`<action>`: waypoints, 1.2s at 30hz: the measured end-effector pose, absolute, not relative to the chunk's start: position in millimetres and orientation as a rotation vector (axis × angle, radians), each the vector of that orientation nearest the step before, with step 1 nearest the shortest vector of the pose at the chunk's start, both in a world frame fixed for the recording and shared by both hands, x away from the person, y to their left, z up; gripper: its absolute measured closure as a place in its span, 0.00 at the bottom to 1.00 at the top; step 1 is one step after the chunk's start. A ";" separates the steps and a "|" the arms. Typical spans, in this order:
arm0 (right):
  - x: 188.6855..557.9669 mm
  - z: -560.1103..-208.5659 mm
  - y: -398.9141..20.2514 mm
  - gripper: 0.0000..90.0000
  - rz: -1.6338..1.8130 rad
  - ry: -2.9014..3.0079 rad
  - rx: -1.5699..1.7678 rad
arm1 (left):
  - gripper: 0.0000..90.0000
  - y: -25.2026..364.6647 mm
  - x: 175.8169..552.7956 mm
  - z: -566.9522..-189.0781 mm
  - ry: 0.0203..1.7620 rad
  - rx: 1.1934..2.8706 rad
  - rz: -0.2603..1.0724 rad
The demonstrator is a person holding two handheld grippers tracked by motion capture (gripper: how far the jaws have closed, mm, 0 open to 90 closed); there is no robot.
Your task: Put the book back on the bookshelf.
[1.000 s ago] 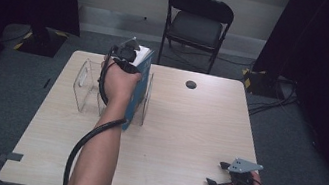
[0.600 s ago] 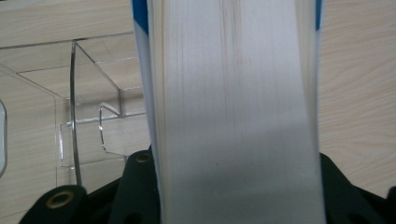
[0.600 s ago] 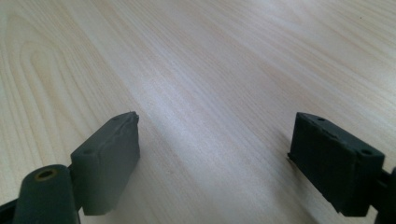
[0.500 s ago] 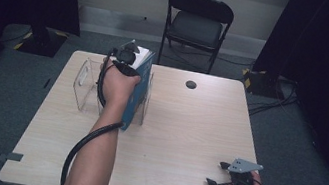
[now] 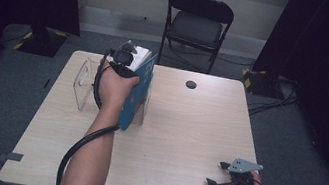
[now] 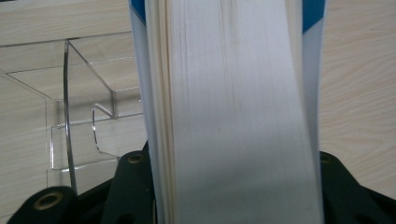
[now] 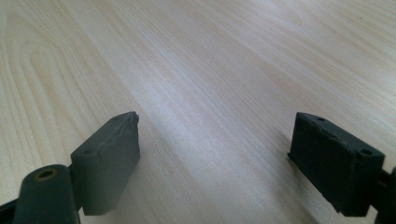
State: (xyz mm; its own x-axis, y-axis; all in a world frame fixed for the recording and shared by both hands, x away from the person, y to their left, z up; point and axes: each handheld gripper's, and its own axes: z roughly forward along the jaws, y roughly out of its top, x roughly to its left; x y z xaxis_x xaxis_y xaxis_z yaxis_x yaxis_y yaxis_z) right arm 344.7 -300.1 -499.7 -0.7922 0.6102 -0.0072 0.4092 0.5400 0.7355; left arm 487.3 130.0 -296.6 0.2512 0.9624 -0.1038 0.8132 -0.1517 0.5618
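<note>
We see a wooden table (image 5: 182,126) from above, with a person's forearms entering from the near edge. The left gripper (image 5: 125,58) stands over the far left part of the table and has a thick book (image 5: 134,92) with a blue cover between its jaws. In the left gripper view the book (image 6: 233,112) shows its white page edges, flanked by the blue cover on both sides, and rises upright from between the two black jaws. These jaws have just been opening with the book between them; we cannot tell whether the pads press on the covers at this moment. The book stands inside a clear acrylic stand (image 5: 85,84), whose upright dividers (image 6: 67,116) lie just left of the book. The right gripper (image 5: 223,183) rests at the near right corner of the table, well apart from the book. In the right gripper view its two pads (image 7: 109,158) stand wide apart, with bare wood between them. A black folding chair (image 5: 196,27) stands beyond the far edge, and a small dark disc (image 5: 190,84) lies on the table right of the book.
</note>
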 end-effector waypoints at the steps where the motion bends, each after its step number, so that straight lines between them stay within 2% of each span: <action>1: 344.7 -499.7 -300.1 0.17 1.100 2.517 0.853 | 0.61 130.4 486.2 -296.3 1.613 2.010 0.374; 36: 344.3 -499.7 -300.0 0.17 1.098 2.514 0.851 | 0.54 149.2 458.5 -291.1 1.523 2.019 0.309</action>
State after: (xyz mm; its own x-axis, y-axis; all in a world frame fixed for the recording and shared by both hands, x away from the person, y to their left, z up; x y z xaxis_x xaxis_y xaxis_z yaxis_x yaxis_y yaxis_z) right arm 344.3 -300.0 -499.7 -0.7918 0.6107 -0.0102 0.4075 0.5406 0.7360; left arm 458.5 149.2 -291.1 0.3195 0.9343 -0.1583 0.7984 -0.1755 0.5760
